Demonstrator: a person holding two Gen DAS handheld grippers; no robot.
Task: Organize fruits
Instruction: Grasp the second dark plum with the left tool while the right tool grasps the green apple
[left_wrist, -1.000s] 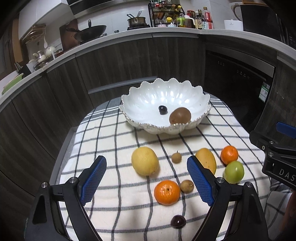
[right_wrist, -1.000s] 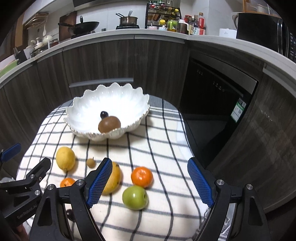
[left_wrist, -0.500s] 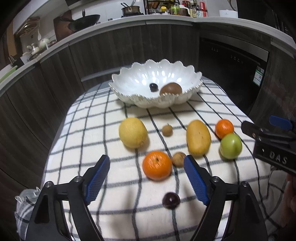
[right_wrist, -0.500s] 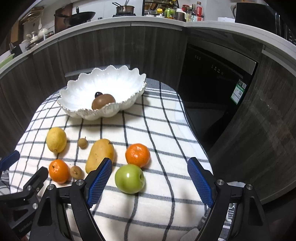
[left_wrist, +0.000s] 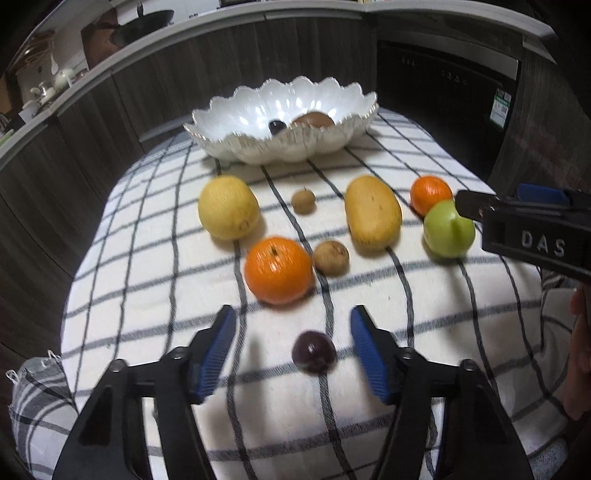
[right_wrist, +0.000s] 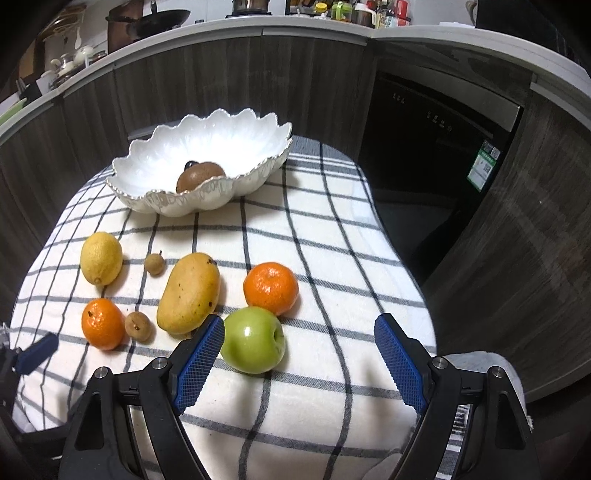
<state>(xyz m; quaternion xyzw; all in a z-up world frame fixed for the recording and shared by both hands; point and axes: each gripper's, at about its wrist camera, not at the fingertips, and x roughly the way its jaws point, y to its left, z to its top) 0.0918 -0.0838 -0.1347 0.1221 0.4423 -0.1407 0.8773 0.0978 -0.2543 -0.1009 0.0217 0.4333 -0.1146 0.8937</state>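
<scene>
A white scalloped bowl (left_wrist: 229, 133) at the far end of the checked cloth holds a brown kiwi (left_wrist: 312, 119) and a small dark fruit (left_wrist: 276, 125). On the cloth lie a lemon (left_wrist: 228, 206), a mango (left_wrist: 372, 216), two oranges (left_wrist: 277, 269) (left_wrist: 430, 194), a green apple (left_wrist: 443, 230), two small brown fruits (left_wrist: 331, 257) (left_wrist: 303, 200) and a dark plum (left_wrist: 313, 350). My left gripper (left_wrist: 290, 349) is open, low, with the plum between its fingers. My right gripper (right_wrist: 299, 352) is open, with the apple (right_wrist: 253, 339) by its left finger.
The checked cloth (right_wrist: 325, 236) covers a small table that drops off on all sides. Dark cabinets (right_wrist: 221, 85) and a black oven front (right_wrist: 436, 140) stand behind it. The counter above carries pans and bottles. The right gripper's body (left_wrist: 535, 236) reaches in beside the apple.
Both grippers have moved forward and down toward the fruit. The left one now straddles the dark plum. The right one has closed in on the green apple. No fruit has moved.
</scene>
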